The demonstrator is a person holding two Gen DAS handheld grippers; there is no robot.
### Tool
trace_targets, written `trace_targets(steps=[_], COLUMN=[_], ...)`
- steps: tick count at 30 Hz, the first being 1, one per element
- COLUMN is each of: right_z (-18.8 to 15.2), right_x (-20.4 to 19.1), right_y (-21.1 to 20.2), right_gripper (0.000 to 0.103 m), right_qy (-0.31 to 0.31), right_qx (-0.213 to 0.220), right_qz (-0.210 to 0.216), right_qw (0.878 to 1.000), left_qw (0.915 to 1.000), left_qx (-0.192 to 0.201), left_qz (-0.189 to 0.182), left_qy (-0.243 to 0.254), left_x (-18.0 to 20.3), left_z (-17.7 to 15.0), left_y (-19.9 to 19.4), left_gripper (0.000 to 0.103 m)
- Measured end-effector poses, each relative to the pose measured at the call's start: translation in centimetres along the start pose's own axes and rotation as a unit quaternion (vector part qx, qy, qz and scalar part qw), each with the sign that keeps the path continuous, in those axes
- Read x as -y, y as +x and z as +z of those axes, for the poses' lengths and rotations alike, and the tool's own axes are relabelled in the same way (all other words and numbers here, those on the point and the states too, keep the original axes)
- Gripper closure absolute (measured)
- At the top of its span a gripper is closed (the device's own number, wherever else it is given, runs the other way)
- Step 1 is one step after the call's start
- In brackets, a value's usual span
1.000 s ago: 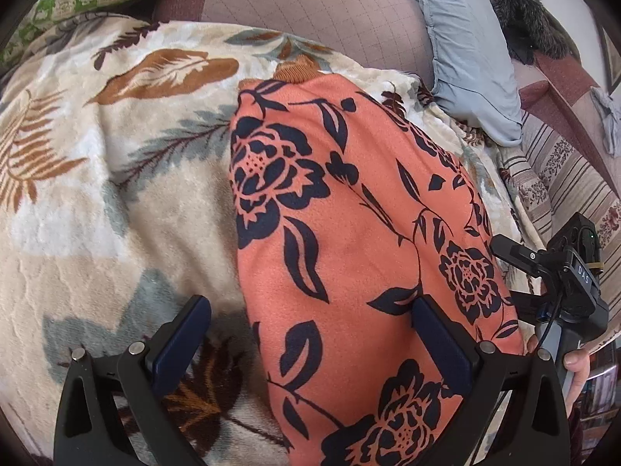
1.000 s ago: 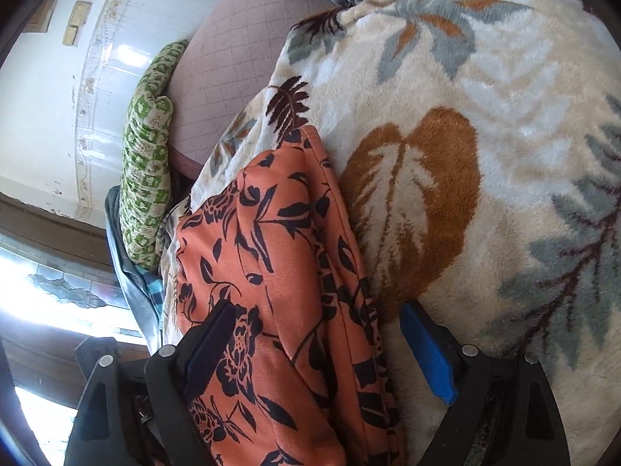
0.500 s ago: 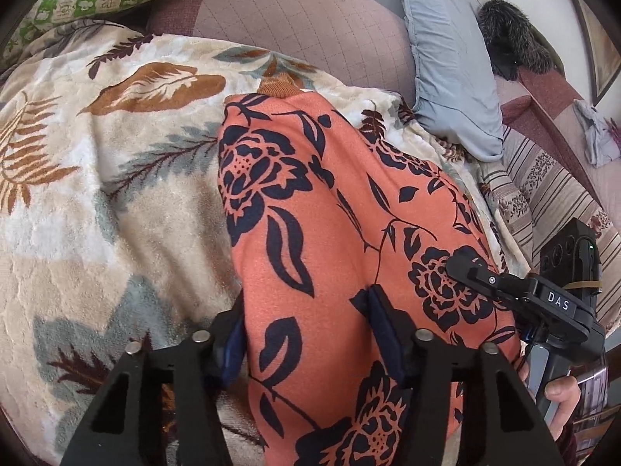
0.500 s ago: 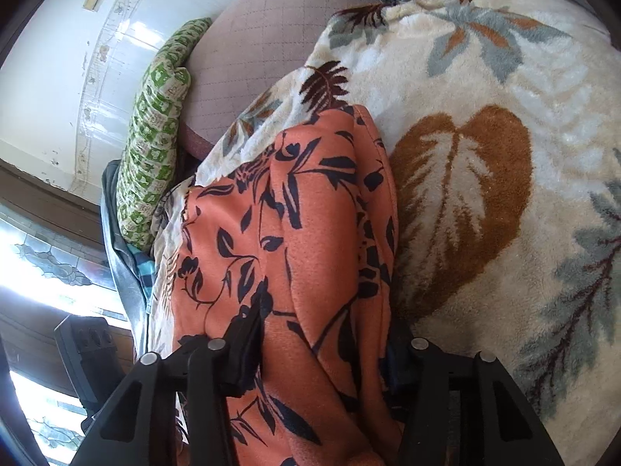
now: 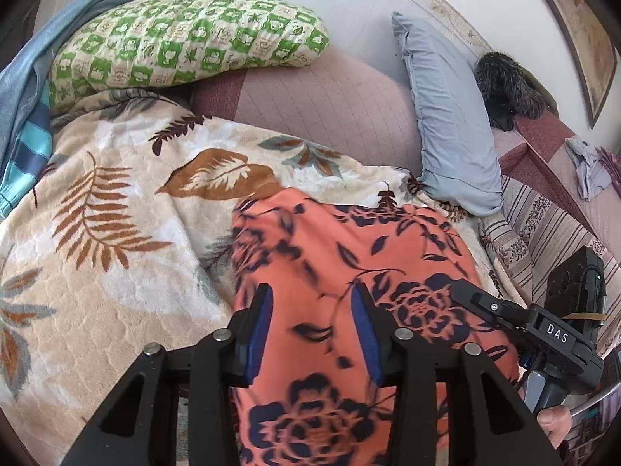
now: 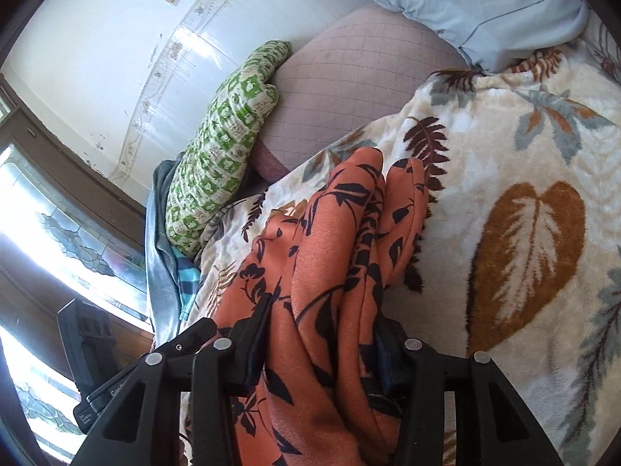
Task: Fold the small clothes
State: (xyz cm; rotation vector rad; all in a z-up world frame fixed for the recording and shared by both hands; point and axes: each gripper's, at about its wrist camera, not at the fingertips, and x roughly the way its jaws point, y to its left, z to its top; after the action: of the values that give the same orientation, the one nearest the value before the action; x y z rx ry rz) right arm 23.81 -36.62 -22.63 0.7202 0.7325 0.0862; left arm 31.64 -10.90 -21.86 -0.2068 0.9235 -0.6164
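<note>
An orange garment (image 5: 349, 240) with a dark navy flower print lies lengthwise on a cream leaf-patterned blanket (image 5: 116, 252). My left gripper (image 5: 312, 291) has its jaws closing, blue pads pinching the near end of the cloth, which rises off the blanket. In the right wrist view the same garment (image 6: 333, 233) hangs in folds from my right gripper (image 6: 324, 310), whose jaws are also closing with the bunched fabric pressed between them. The far end still rests on the blanket (image 6: 524, 155). A person's thumb (image 5: 555, 423) shows at the right grip handle.
A green checked pillow (image 5: 186, 39) and a grey-blue pillow (image 5: 450, 128) lean against a mauve quilted cushion (image 5: 330, 105) at the back. Blue striped clothes (image 5: 23, 136) lie at the far left. A dark furry item (image 5: 504, 85) sits at the back right. A window (image 6: 58, 252) is beside the bed.
Both grippers went from wide open around the garment's near edge to pinched on it, then rose. The near end of the cloth has lifted and bunched into folds.
</note>
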Motion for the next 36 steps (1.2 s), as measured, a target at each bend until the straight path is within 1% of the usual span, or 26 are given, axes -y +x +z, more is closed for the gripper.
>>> trace_targets(steps=[1,2,4,5,6,7,8,9,10,11,12,13,15,16,17,19,20,21,22,23,24,25,26,28,32,36], right_z=[-0.2,-0.5,-1.0,-1.3,-1.5,-1.4,-1.2,-1.0,-0.7,-0.6,-0.5,-0.4,-0.6,-0.7,-0.8,-1.2,-1.4,-1.4,-1.4,-1.4,-1.4,-1.4,-1.4,-1.5,-1.3,-1.4], right_x=[-0.6,-1.3,-2.2,-1.9,-1.3,-0.6,0.4,1.3,2.2,2.9,3.6,4.0,4.7,4.9,5.2,5.8,5.9,5.8,5.4,5.0,4.3,3.5,2.5,1.1,-0.8,-2.1], right_y=[0.5,0.9,1.8,2.0,2.3,2.5,2.6,2.6,2.6,2.7,2.8,3.0,3.7,4.1,4.6,5.3,5.3,5.3,5.2,4.9,4.7,4.5,4.2,3.7,2.7,1.8], right_gripper=[0.058,0.060,0.061,0.061,0.061,0.061,0.061,0.061,0.059,0.057,0.055,0.049,0.042,0.037,0.032,0.031,0.030,0.030,0.032,0.038,0.042,0.048,0.052,0.053,0.054,0.054], right_qy=[-0.006,-0.016,-0.041,-0.041,-0.038,-0.033,-0.022,-0.004,0.016,0.035,0.050,0.061,0.068,0.068,0.070,0.080,0.082,0.077,0.068,0.056,0.040,0.020,0.000,-0.028,-0.054,-0.067], right_qx=[-0.005,-0.011,-0.019,-0.021,-0.026,-0.029,-0.032,-0.035,-0.040,-0.046,-0.053,-0.060,-0.076,-0.085,-0.095,-0.106,-0.100,-0.098,-0.096,-0.087,-0.078,-0.070,-0.062,-0.046,-0.012,0.007], right_qz=[0.010,0.007,-0.044,-0.063,-0.082,-0.099,-0.105,-0.101,-0.093,-0.087,-0.085,-0.088,-0.097,-0.099,-0.098,-0.092,-0.087,-0.082,-0.078,-0.073,-0.074,-0.075,-0.076,-0.075,-0.058,-0.025], right_qw=[1.000,1.000,0.998,0.997,0.996,0.994,0.994,0.994,0.995,0.994,0.994,0.992,0.990,0.989,0.988,0.987,0.988,0.989,0.990,0.992,0.993,0.994,0.995,0.996,0.997,0.997], left_qw=[0.9999,0.9996,0.9965,0.9952,0.9951,0.9957,0.9962,0.9964,0.9963,0.9959,0.9954,0.9950,0.9938,0.9928,0.9917,0.9897,0.9900,0.9911,0.9919,0.9928,0.9937,0.9942,0.9945,0.9950,0.9982,0.9996], left_qx=[0.004,0.004,-0.007,-0.012,-0.021,-0.033,-0.045,-0.054,-0.064,-0.074,-0.083,-0.089,-0.103,-0.112,-0.122,-0.135,-0.131,-0.122,-0.119,-0.113,-0.107,-0.103,-0.100,-0.092,-0.059,-0.026], left_qz=[0.000,0.010,0.057,0.074,0.079,0.078,0.073,0.065,0.055,0.043,0.030,0.014,-0.015,-0.020,-0.019,-0.027,-0.032,-0.031,-0.027,-0.023,-0.019,-0.016,-0.017,-0.027,-0.013,-0.007], left_qy=[0.010,0.027,0.060,0.063,0.055,0.037,0.016,-0.004,-0.019,-0.029,-0.037,-0.042,-0.041,-0.037,-0.035,-0.040,-0.044,-0.042,-0.038,-0.032,-0.027,-0.024,-0.025,-0.028,-0.005,-0.004], left_x=[0.1,0.4,0.6,0.1,-0.6,-1.6,-2.5,-3.3,-3.9,-4.1,-4.3,-4.1,-3.6,-3.3,-3.0,-2.8,-2.7,-2.5,-2.3,-2.0,-1.9,-1.8,-1.9,-1.9,-1.1,-1.1], left_z=[-0.1,-0.2,-0.8,-1.1,-1.3,-1.5,-1.5,-1.7,-1.8,-2.1,-2.2,-2.4,-2.9,-3.2,-3.5,-4.2,-4.4,-4.3,-4.2,-4.0,-3.9,-3.8,-3.6,-3.3,-2.2,-1.4], left_y=[-0.4,-0.5,-0.1,0.3,0.8,1.2,1.7,2.2,2.7,3.1,3.6,3.8,4.6,5.2,5.9,7.1,7.2,7.2,7.1,6.9,6.6,6.4,6.2,5.4,2.7,0.0], left_gripper=[0.062,0.062,0.062,0.062,0.062,0.061,0.053,0.045,0.031,0.029,0.029,0.028,0.020,0.016,0.016,0.016,0.019,0.025,0.034,0.039,0.042,0.048,0.053,0.059,0.060,0.060])
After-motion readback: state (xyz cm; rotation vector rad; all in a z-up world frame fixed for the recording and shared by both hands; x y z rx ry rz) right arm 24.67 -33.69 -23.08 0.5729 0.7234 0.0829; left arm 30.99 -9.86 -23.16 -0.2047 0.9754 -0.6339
